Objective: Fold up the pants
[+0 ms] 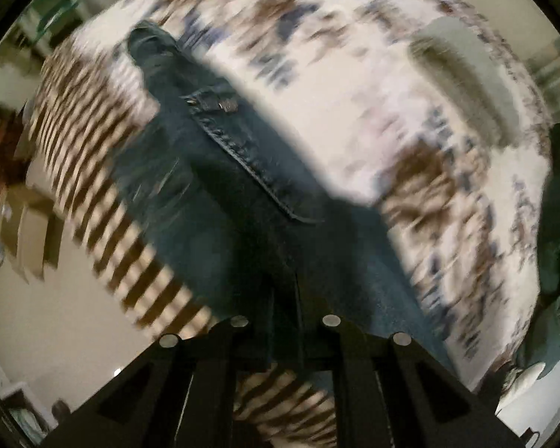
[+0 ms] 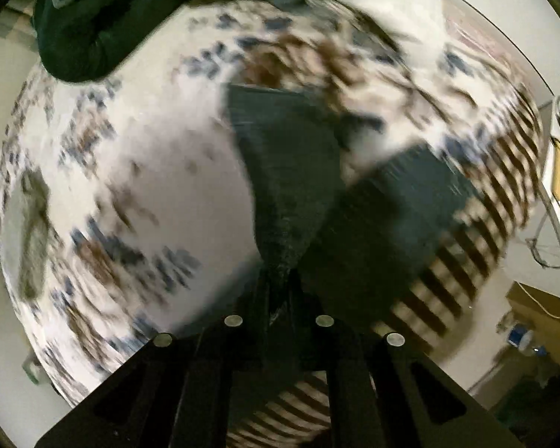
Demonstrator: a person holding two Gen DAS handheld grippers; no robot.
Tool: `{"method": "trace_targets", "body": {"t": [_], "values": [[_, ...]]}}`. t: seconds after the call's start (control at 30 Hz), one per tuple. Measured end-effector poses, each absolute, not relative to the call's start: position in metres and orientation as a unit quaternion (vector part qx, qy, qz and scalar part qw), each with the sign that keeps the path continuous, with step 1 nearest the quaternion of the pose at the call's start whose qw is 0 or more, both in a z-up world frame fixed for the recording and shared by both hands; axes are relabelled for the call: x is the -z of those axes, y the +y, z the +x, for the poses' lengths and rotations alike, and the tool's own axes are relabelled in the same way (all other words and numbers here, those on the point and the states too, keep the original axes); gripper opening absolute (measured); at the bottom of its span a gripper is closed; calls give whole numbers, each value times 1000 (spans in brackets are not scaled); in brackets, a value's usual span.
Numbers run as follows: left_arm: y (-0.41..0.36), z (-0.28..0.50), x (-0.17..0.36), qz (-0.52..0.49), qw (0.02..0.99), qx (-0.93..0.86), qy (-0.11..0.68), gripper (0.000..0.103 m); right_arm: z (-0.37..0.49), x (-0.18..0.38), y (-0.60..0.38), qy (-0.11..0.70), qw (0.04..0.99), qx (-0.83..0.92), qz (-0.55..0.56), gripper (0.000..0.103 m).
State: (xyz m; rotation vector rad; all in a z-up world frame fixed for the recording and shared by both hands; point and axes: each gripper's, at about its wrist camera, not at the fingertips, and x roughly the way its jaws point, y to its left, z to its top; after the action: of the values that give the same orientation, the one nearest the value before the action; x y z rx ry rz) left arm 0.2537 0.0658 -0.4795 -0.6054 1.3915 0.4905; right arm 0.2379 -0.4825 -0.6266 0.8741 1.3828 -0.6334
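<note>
Dark blue jeans (image 1: 220, 171) hang and stretch over a bed with a white, brown and blue patterned cover (image 1: 354, 86). My left gripper (image 1: 284, 298) is shut on the jeans near the waistband, with a pocket seam and belt loop ahead of it. In the right wrist view my right gripper (image 2: 280, 291) is shut on the jeans (image 2: 291, 171); two dark legs spread away from it over the cover (image 2: 149, 156). Both views are motion-blurred.
A grey-green folded cloth (image 1: 466, 74) lies on the bed, also in the right wrist view (image 2: 30, 231). Dark green clothes (image 2: 93, 30) are piled at the bed's edge. Striped bed skirt (image 1: 104, 220), floor, cardboard boxes (image 1: 26, 231) and cables (image 2: 556, 194) lie around.
</note>
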Motion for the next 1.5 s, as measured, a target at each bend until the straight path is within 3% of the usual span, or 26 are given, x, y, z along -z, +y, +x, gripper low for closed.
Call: {"method": "trace_targets", "body": {"t": [0.13,0.27,0.4,0.57,0.67,0.7,0.77,0.8,0.87,1.1,1.27,1.37,1.43,1.5], "values": [[67,212,537,-275,676,-238,641,7,184,654,-488,624,620,287,379,8],[60,210,550,-252,688,-231,640,11,161,695,-491,655,593,276,379,8],[48,214,531,-223,711,-224,628,15,145,695,-506,653,592,263,392,46],[34,217,520,-199,724,-230,619,35,164,655,-505,633,668,247,303,66],[25,222,519,-180,728,-226,621,65,204,654,-477,645,716,199,178,74],[21,225,521,-177,729,-222,623,74,219,658,-473,653,718,191,146,74],[16,228,524,-169,726,-217,630,74,239,670,-470,661,714,200,115,72],[15,230,524,-167,726,-217,631,74,239,672,-478,656,711,218,127,61],[13,232,522,-163,730,-213,629,74,222,664,-514,624,702,287,191,54],[13,240,532,-158,723,-214,637,74,134,676,-600,591,632,368,339,54],[18,239,538,-163,715,-223,642,74,110,666,-625,530,660,338,412,54],[25,238,538,-167,713,-231,640,74,122,667,-620,560,667,338,355,17],[34,238,536,-170,713,-234,638,74,128,678,-616,598,636,389,295,17],[43,240,532,-170,717,-237,634,74,127,681,-621,608,603,400,326,18]]}}
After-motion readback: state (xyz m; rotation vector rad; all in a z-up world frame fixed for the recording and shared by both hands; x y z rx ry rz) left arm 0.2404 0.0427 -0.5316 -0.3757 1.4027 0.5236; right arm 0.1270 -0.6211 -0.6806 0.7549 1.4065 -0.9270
